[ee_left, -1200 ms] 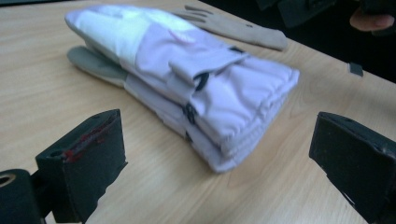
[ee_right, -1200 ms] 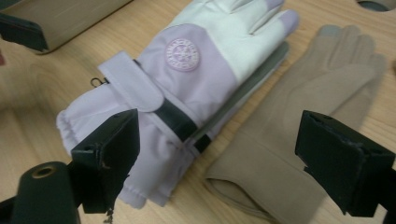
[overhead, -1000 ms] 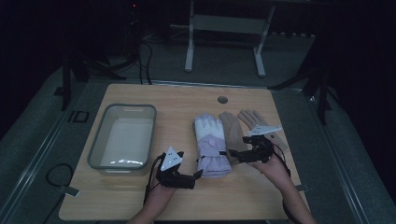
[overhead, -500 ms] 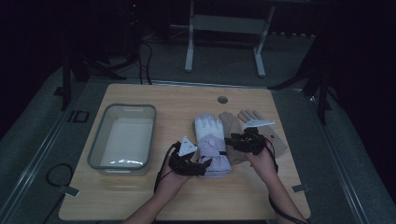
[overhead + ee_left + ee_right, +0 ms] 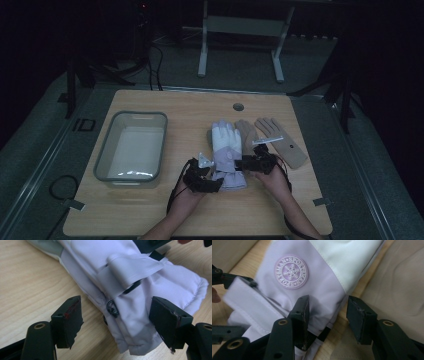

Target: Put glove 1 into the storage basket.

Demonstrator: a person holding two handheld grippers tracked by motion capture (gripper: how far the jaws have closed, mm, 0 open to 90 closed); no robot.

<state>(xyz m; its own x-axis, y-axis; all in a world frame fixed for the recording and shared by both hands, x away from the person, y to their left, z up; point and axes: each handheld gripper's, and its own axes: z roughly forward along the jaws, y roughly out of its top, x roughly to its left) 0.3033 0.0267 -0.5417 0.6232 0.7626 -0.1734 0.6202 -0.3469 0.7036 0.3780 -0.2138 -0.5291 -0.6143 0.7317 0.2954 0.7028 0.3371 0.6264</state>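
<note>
At the bottom of the high view two forearms reach in, and both grippers meet at the lower middle of the wooden table (image 5: 150, 210), on the cuff end of a lilac and white ski glove (image 5: 226, 150). The left gripper (image 5: 212, 186) sits at the glove's lower left corner; the right gripper (image 5: 239, 163) is at its right edge, pointing leftward in the frame.

The left gripper view shows what the overhead one cannot: its jaws are spread wide, one on bare wood at the lower left, the other over the padded cuff at the lower right, gripping nothing. Between them lie a folded wrist strap (image 5: 130, 272) and a small dark metal clip (image 5: 113, 308) at the cuff seam.

The right gripper view gives the glove's back: a round lilac badge (image 5: 291, 271) with a snowflake and lettering, and a white panel toward the upper right. Its jaws stand apart, the left-hand one over the lilac fabric, the other just off the glove's edge above the wood, so the edge lies between them unpinched.

Just right of the ski glove lies a flat tan glove (image 5: 280, 140), fingers pointing away. Farther left sits a grey plastic tub (image 5: 106, 150). Near the table's far edge is a round grommet hole (image 5: 238, 107).
</note>
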